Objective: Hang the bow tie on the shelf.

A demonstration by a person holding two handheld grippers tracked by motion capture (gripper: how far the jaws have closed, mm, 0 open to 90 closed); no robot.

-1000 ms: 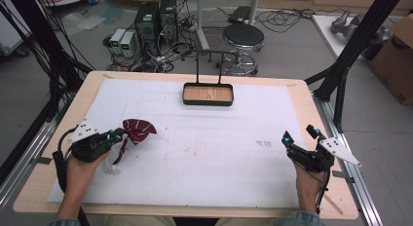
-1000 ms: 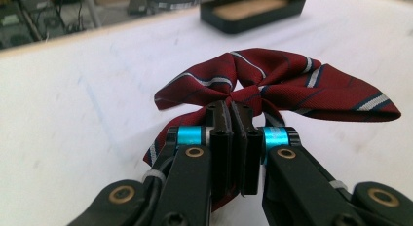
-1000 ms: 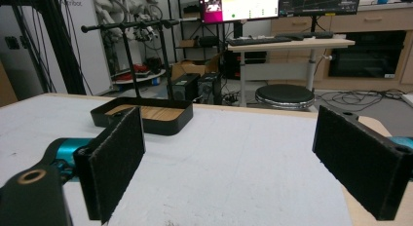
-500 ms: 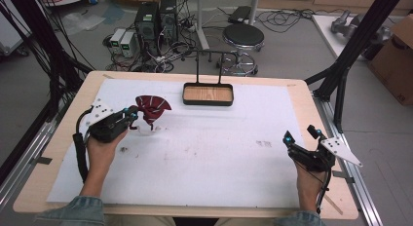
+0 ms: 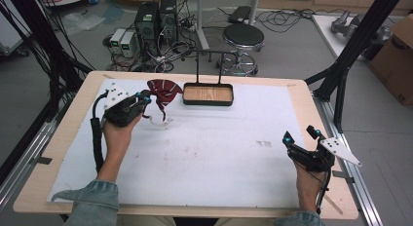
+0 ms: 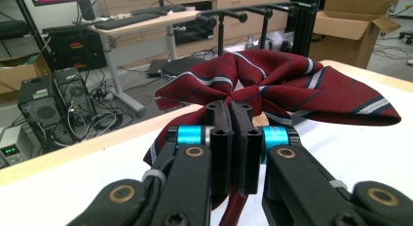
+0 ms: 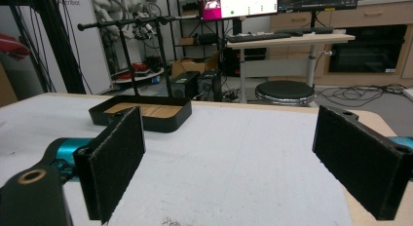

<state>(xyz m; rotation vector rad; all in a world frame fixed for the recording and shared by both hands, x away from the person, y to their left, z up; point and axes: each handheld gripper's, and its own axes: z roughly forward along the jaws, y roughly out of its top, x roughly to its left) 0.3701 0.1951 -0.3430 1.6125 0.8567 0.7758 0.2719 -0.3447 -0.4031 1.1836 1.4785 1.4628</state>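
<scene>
A dark red striped bow tie (image 5: 164, 91) hangs above the white mat at the back left, pinched at its knot by my left gripper (image 5: 142, 96). In the left gripper view the two black jaws press together on the knot of the bow tie (image 6: 292, 84), my left gripper (image 6: 233, 114) shut on it, and the wings spread beyond. A thin strap (image 5: 158, 121) dangles from the tie toward the mat. A black tray with a wooden floor and a tall rack handle (image 5: 208, 95) stands just right of the tie. My right gripper (image 5: 303, 137) rests at the front right, jaws wide apart around nothing.
The white mat (image 5: 214, 153) covers the wooden table (image 5: 311, 102). In the right gripper view the tray (image 7: 141, 114) stands far left beyond my right gripper (image 7: 234, 153). A stool (image 5: 242, 38), computers and cables are on the floor behind the table.
My left gripper has carried the bow tie up and toward the back right, closer to the tray. The right gripper has stayed put.
</scene>
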